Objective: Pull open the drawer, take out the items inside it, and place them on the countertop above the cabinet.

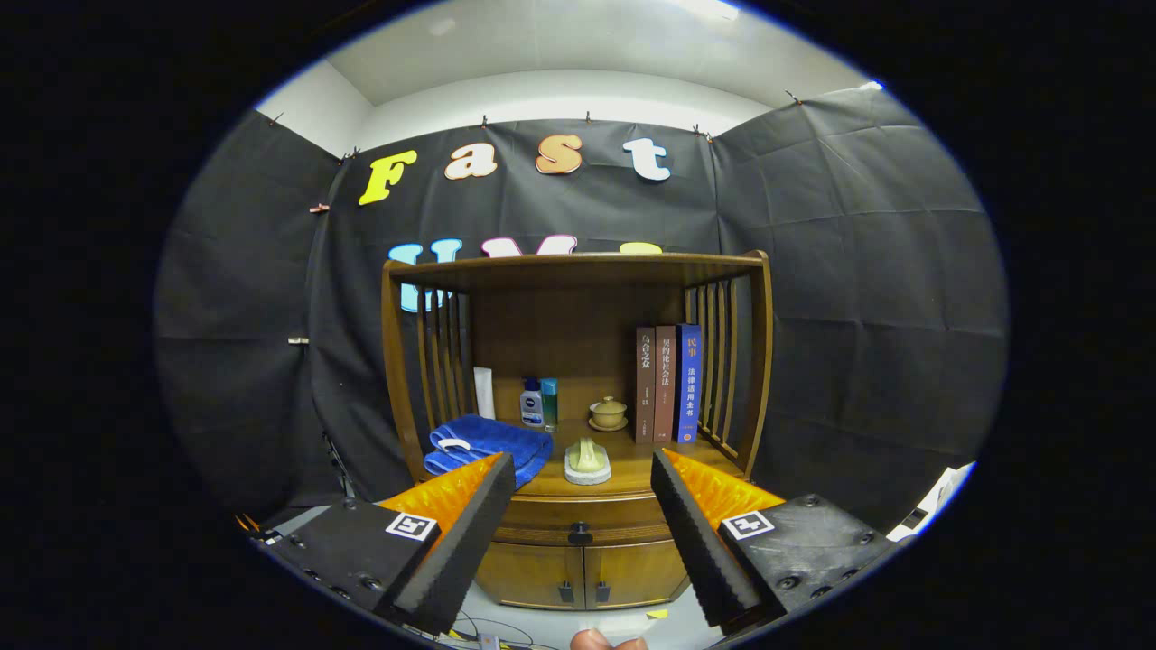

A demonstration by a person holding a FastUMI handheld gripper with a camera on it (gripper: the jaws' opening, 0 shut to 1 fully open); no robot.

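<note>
Now the gripper (582, 506) is being held spread and empty, lined up with the closed drawer (578, 513) knob (580, 534).

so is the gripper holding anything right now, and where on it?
Nothing held. The gripper is open, fingers wide apart, with the closed drawer and its knob beyond them, untouched.

Open air lies between the spread tool (582, 506) and the shut drawer (578, 513).

We see a staged recording booth: black cloth walls (840, 271) pinned up behind a wooden cabinet (578, 542) with books (666, 384).
</note>
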